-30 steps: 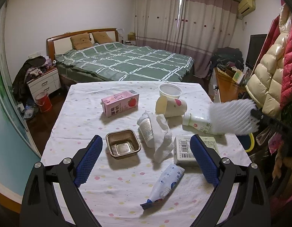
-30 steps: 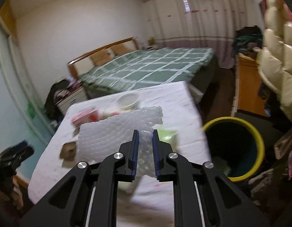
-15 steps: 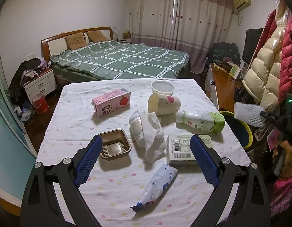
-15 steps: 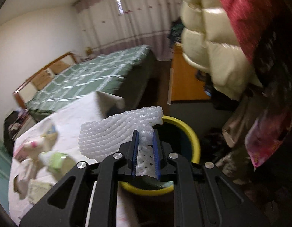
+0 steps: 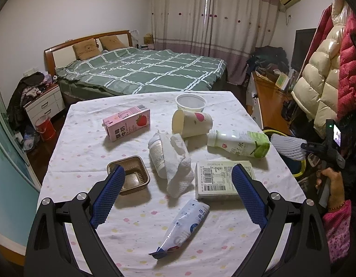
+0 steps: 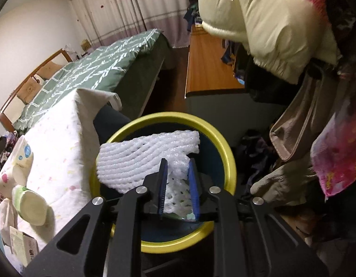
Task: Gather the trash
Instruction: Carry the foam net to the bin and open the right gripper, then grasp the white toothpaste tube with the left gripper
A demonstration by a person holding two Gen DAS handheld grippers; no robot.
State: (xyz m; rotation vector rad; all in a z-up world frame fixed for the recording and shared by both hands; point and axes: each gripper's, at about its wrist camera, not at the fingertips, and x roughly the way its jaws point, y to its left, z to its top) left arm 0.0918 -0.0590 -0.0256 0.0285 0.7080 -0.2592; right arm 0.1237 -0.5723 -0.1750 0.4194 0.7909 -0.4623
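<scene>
Directly beneath the right gripper sits the round yellow-rimmed trash bin, its mouth open upward. The 2 fingers pinch a white foam fruit net whose long axis trails leftward over the rim. Far left, the left gripper hangs spread wide above the cloth-covered table.

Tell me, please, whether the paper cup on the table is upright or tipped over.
Tipped over: the paper cup lies on its side on the table, open mouth facing left.
</scene>
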